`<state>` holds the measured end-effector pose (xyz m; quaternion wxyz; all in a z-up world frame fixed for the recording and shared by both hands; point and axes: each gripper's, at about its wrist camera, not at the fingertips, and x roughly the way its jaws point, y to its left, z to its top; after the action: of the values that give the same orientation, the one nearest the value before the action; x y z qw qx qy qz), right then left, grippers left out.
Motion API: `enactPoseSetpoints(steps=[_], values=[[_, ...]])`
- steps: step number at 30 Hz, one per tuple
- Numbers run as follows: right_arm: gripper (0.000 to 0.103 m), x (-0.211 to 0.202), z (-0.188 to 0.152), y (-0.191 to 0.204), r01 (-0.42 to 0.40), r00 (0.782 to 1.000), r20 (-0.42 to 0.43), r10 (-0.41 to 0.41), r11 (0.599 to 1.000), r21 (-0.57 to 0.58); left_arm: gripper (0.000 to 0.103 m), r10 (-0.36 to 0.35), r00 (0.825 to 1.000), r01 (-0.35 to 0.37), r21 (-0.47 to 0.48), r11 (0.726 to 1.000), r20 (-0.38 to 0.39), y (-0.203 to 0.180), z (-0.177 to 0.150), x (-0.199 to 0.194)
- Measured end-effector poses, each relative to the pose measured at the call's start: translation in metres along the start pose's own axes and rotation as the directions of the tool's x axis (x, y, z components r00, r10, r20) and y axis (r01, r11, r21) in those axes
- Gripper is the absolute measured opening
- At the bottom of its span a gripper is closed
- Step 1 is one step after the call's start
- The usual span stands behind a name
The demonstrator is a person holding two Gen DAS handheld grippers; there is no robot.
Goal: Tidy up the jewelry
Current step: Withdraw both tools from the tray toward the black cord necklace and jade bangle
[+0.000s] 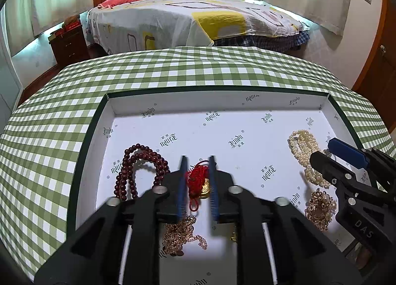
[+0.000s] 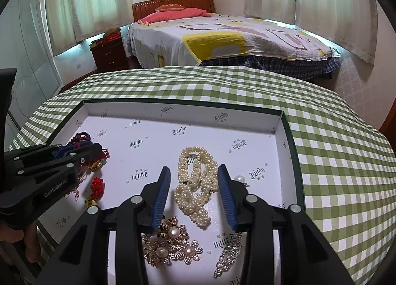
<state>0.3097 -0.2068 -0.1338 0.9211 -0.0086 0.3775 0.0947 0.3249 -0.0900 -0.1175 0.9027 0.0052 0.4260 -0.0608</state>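
Note:
A white printed tray with a dark green rim lies on the checked table and holds the jewelry. My left gripper is partly open, its blue pads on either side of a red knotted cord with a gold charm, not clamped. Dark red beads lie to its left, a gold chain below. My right gripper is open over a cream pearl necklace. A gold and pearl brooch and a rhinestone piece lie nearer.
The green checked tablecloth surrounds the tray. A bed and a dark nightstand stand beyond the table. A second red knot with a gold charm lies near the left gripper in the right wrist view.

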Motion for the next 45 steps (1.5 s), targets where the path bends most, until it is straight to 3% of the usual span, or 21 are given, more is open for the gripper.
enactPoseSetpoints(steps=[6,9,21,31,45], values=[[0.049,-0.004,0.0,0.0,0.003,1.0,0.006,-0.003,1.0,0.002,0.031,-0.003,1.0,0.003,0.0,1.0,0.003,0.001,-0.001,-0.005],[0.054,-0.005,0.0,-0.001,0.006,1.0,0.01,-0.006,1.0,0.004,0.051,0.007,1.0,-0.007,-0.003,1.0,0.014,0.001,-0.002,-0.009],[0.074,-0.017,0.001,0.002,0.009,1.0,0.029,-0.009,1.0,0.003,0.075,0.034,0.998,-0.034,-0.008,0.999,0.053,0.002,-0.001,-0.03],[0.08,-0.031,0.0,0.0,0.016,0.998,0.059,-0.016,1.0,0.01,0.08,0.073,0.993,-0.073,-0.003,0.997,0.092,0.003,-0.005,-0.049],[0.083,-0.069,-0.012,-0.006,0.045,0.992,0.116,-0.048,0.998,0.032,0.09,0.074,0.981,-0.074,-0.01,0.997,0.178,0.005,-0.017,-0.099]])
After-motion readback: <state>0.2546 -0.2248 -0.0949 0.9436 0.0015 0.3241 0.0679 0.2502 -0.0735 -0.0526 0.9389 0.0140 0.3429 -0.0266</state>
